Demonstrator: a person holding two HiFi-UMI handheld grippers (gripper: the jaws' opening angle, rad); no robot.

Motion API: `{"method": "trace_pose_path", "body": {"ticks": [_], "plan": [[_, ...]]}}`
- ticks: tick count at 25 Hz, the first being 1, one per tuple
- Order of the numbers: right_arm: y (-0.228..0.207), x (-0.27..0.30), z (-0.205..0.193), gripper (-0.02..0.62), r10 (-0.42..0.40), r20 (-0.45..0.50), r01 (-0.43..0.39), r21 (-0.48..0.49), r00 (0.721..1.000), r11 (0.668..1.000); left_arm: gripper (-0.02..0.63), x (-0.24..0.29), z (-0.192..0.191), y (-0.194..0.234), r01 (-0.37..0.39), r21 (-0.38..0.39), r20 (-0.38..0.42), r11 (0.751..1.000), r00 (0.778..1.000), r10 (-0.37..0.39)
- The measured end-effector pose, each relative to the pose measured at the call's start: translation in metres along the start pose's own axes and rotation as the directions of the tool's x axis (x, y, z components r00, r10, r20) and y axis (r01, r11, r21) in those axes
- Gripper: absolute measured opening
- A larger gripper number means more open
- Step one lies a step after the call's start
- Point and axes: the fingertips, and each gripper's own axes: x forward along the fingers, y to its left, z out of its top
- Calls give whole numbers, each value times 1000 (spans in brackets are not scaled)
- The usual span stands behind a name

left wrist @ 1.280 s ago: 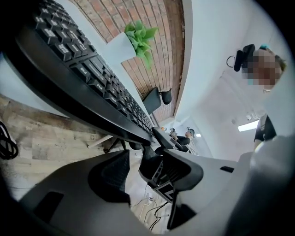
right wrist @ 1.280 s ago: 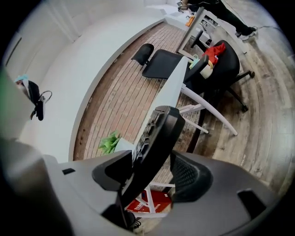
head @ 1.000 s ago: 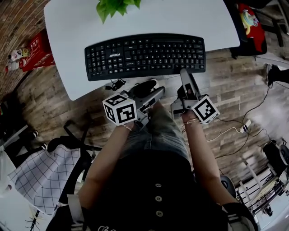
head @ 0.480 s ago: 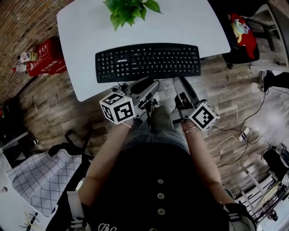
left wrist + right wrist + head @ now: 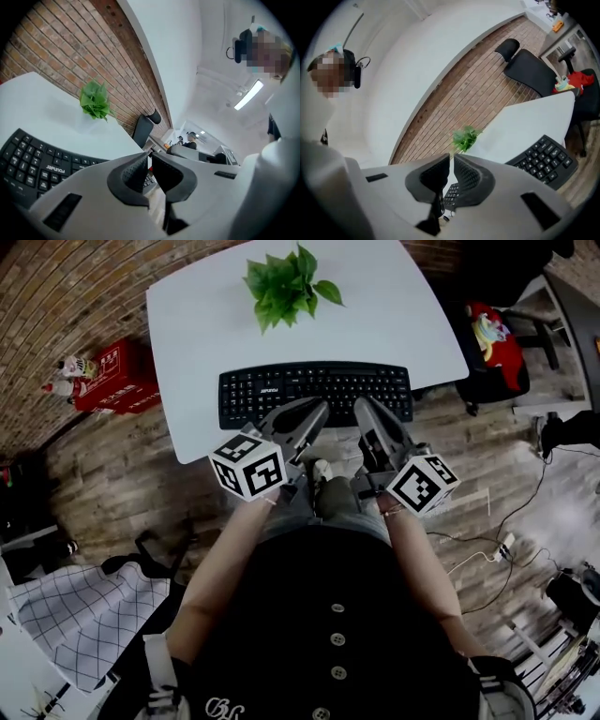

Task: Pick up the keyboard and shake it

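Head view: steeply down over tabletop point(image 5: 206, 324). Gripper views: low, near-level, close; all share keyboard point(image 5: 314, 388), plant point(image 5: 286, 282).

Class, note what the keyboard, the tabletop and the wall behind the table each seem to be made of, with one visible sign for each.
Keyboard: probably black plastic, matt; moulded keys with white printed legends.
Tabletop: smooth, even white, perhaps laminate or painted board; no grain shows.
Wall: reddish-brown brick, rough; pale mortar lines run in regular courses.
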Motion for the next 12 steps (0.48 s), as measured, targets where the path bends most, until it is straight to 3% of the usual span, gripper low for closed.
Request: {"method": "trace_pose_path", "body": {"ticks": [12], "plan": [[35,30,11,31,72,-45,-77,-118,996,990,20,-13,45,6,-77,91,75,993,995,70]]}}
